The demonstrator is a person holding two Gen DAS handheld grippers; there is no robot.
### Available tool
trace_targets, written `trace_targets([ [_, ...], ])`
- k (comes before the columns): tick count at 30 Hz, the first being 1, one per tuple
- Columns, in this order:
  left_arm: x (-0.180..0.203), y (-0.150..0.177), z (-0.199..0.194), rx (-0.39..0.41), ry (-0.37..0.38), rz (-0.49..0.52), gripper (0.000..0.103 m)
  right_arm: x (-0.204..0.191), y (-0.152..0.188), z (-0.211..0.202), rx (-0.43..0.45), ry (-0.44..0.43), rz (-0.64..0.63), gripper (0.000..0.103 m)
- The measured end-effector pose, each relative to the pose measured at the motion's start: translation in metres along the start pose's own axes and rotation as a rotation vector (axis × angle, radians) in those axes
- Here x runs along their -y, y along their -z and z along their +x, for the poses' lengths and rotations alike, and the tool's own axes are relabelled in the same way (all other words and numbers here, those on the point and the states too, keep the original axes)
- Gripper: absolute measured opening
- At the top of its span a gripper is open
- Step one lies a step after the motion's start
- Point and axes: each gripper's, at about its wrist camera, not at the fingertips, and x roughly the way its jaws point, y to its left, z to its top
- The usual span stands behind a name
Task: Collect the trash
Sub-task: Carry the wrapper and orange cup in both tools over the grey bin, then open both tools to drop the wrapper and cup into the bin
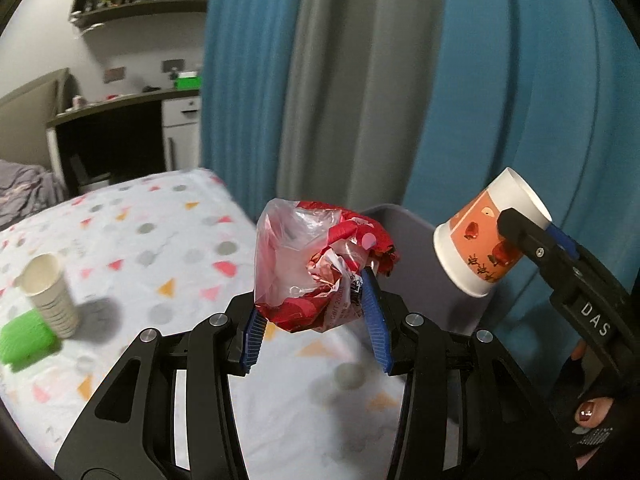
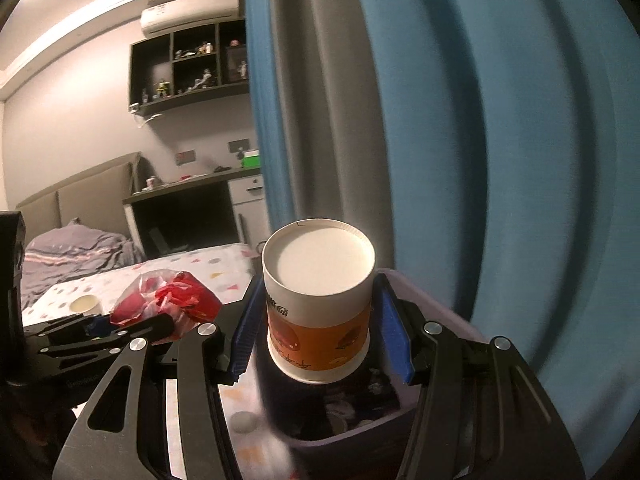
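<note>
Now left gripper (image 1: 316, 312) clamps crumpled red wrapper (image 1: 320, 268); right gripper (image 2: 320, 328) clamps orange paper cup (image 2: 318, 300) above grey bin (image 2: 424, 300).

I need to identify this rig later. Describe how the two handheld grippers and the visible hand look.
Both the left gripper and the right gripper have black linkage arms with silver pivot bolts and ribbed blue finger pads. In the left wrist view, the right gripper's body carries white letters "DAS". The hand behind it wears a black fingerless glove and dark red nail polish.

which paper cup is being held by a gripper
The orange-banded paper cup, clamped in the right gripper above the bin. The plain stacked cups stand untouched on the bed.
</note>
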Motion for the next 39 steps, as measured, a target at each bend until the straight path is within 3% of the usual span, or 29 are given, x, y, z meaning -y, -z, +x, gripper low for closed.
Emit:
trace_targets([
  [10,0.029,-0.005,0.061,-0.07,0.117,0.018,0.043,0.026,0.002,0.012,-0.017,0.074,0.023,0.054],
  [29,0.047,0.009,0.11,-0.166,0.233,0.001,0.047,0.04,0.002,0.026,-0.028,0.121,0.039,0.054],
  [32,0.049,0.016,0.109,-0.177,0.241,0.0,0.057,0.041,0.002,0.029,-0.031,0.122,0.039,0.054],
  [34,0.046,0.017,0.107,-0.178,0.238,-0.004,0.071,0.04,0.003,0.031,-0.035,0.122,0.041,0.054],
  [39,0.029,0.022,0.09,-0.153,0.17,-0.018,0.084,0.04,0.006,0.037,-0.05,0.119,0.042,0.054],
])
